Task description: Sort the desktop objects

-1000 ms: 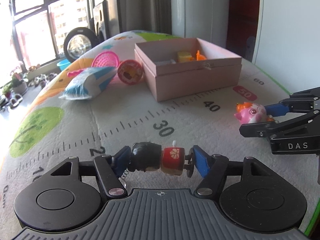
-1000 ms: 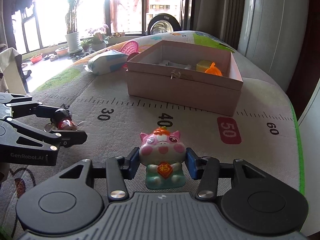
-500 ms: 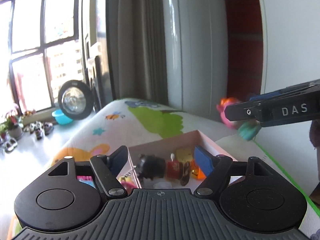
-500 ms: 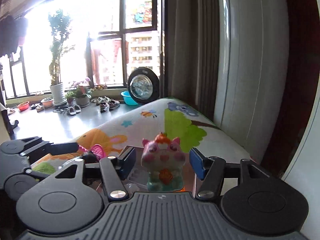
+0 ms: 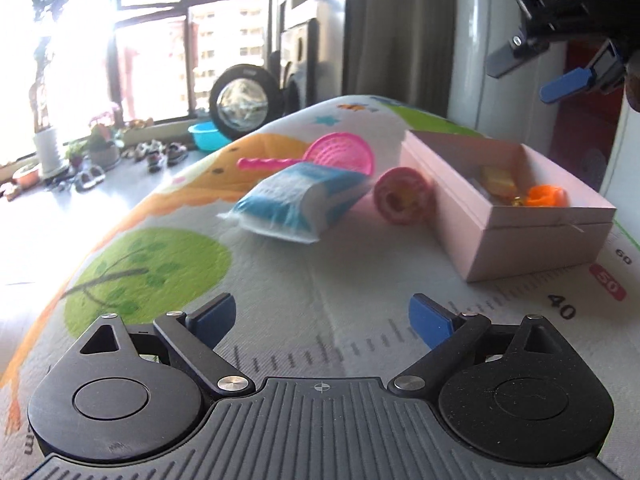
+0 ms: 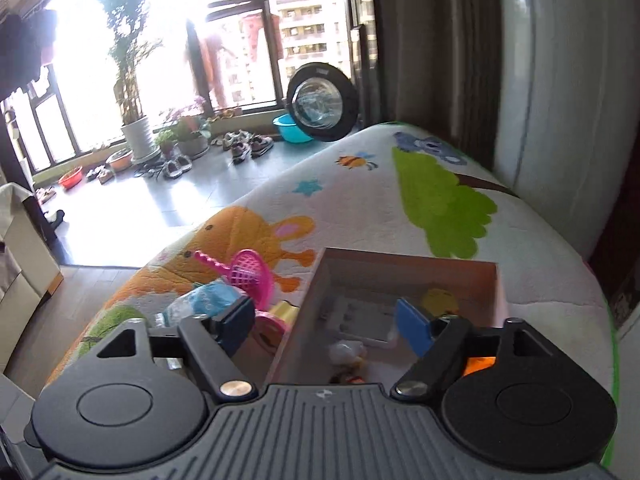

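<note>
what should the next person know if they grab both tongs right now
Left tongs: open, empty, jaws just been opening, low over the mat.
Right tongs: open, empty, jaws just been opening, above the pink box.
In the box: orange piece, yellow piece, small toys at the bottom, partly hidden.
Left on the mat beside the box: blue-white packet, pink scoop, pink round toy.
Next, probably: pick those up and box them.
</note>
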{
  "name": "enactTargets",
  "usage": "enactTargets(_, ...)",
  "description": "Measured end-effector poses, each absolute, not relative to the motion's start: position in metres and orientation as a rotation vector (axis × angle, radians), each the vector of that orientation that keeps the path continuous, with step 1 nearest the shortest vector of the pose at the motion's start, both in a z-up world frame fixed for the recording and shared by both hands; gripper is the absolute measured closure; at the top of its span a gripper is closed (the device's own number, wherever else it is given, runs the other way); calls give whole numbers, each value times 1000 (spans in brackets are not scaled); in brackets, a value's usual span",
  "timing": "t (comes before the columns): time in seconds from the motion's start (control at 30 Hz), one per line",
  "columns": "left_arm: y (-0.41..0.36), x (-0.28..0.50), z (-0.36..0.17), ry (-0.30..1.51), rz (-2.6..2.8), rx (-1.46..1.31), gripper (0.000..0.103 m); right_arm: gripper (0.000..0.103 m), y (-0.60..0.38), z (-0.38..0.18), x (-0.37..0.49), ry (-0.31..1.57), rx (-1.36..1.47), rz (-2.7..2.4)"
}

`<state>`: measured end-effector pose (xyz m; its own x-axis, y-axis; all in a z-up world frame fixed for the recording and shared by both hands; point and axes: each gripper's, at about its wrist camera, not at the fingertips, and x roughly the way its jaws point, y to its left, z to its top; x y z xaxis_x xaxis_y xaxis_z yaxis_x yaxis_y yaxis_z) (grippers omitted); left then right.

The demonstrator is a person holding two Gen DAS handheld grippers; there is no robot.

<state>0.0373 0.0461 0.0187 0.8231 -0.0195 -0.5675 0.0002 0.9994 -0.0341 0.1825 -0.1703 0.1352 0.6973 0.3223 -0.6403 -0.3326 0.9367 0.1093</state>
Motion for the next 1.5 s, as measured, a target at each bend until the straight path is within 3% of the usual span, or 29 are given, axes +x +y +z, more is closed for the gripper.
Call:
enactTargets(0.17,69,37,15,614,10,-169,5,17,-70,106,242,809,-98,385)
enactTargets(0.37,73,36,16,630,-20,-206,3,18,2,49,304,798,-263,313)
enactTargets(0.47,71,33,19,620,-26,-194,3,35,17,31,315,837,-292,366)
enactTargets(0.77,62,21,31,540,27,-55,1,54,-9,42,261,969,-313,554)
enactTargets(0.93,55,18,33,536,2,-41,1,52,-35,65,215,1116,-223,749)
enactTargets(1.03,52,18,32,534,-12,-38,0,38,-54,100,209,1010,-176,732)
enactTargets(1.13,51,20,29,539,-12,-35,0,38,-55,111,214,894,-276,609)
enactTargets(1.2,53,20,28,541,-11,-40,0,43,-50,103,216,891,-334,575)
enactTargets(1.27,58,21,29,539,-12,-47,0,61,-45,86,219,910,-385,548)
enactTargets(1.5,64,21,26,547,-15,-52,0,65,-24,44,221,985,-470,544)
